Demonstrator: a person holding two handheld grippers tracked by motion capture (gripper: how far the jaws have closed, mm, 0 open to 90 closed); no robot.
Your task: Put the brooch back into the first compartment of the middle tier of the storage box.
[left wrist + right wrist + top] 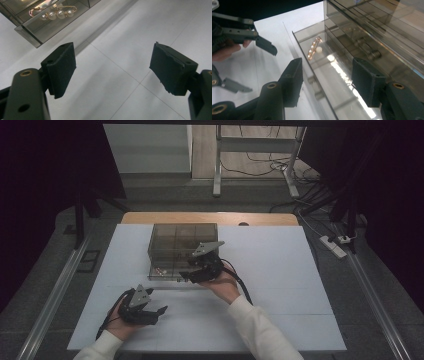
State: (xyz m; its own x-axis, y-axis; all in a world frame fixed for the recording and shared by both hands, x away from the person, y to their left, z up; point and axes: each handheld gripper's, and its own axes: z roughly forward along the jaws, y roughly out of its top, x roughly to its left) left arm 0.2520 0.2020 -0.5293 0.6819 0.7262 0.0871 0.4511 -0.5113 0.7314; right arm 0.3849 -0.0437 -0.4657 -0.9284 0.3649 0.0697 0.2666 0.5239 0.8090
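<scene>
**Closing in on the open drawer of the jewellery box**

Working outward from our right gripper (186, 272), we see its jaws standing partly apart with nothing pressed between them; in the right gripper view the front edge of the pulled-out drawer (317, 72) lies in the gap, but the pads are clear of it. The gripper sits at the near side of the smoky clear drawer box (184, 240), which stands toward the far middle of the white table (280, 270).

Inside the open drawer lies a gold pin set with pearls (53, 13), near the drawer's left end as the high view shows it. It rests flat on the drawer floor, untouched by either gripper.

Our left gripper (159, 312) waits well apart from the box, low over the near left part of the table, jaws wide and empty, pointing toward the drawer's corner.

We judge the task to be about stowing the pin. The drawer is out and the pin already lies in it, so the placing looks done. What seems left is pushing the drawer back into the box; the right gripper is best placed for that, its jaws at the drawer front. Whether the other compartments hold anything, we cannot tell through the tinted walls.
</scene>
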